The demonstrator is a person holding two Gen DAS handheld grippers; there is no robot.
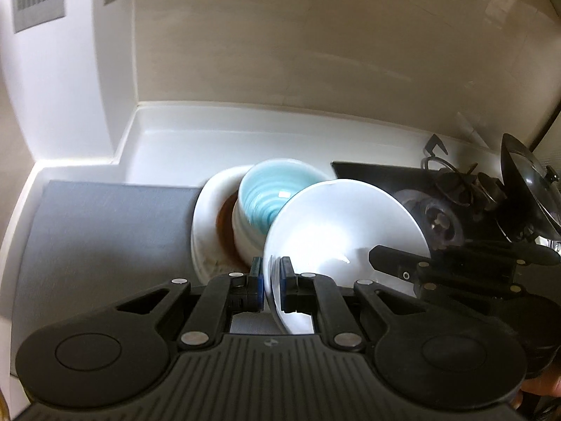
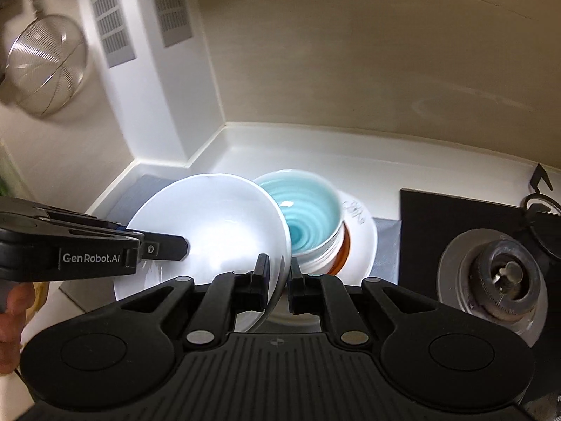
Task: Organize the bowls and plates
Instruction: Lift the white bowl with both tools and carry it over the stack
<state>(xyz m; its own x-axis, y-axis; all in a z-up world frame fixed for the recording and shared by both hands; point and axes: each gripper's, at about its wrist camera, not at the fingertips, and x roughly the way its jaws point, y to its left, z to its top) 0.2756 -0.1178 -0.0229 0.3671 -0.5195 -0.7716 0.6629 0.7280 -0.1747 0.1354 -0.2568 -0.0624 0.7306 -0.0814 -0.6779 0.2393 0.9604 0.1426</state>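
A large white bowl (image 1: 343, 231) is held tilted in the air by both grippers. My left gripper (image 1: 270, 270) is shut on its left rim; my right gripper (image 2: 280, 270) is shut on its right rim (image 2: 284, 245). The bowl fills the middle of the right wrist view (image 2: 210, 228). Just behind it a blue spiral bowl (image 1: 261, 196) (image 2: 308, 210) sits on a stack of a brown-rimmed dish (image 2: 342, 252) and a white plate (image 1: 203, 224) (image 2: 364, 242). Each gripper shows in the other's view: the right one (image 1: 403, 263), the left one (image 2: 164, 245).
A grey mat (image 1: 105, 231) covers the white counter (image 1: 175, 147) in a walled corner. A black gas hob with burner (image 2: 505, 280) and a pot lid (image 1: 526, 193) lie to the right. A metal strainer (image 2: 45, 70) hangs on the left wall.
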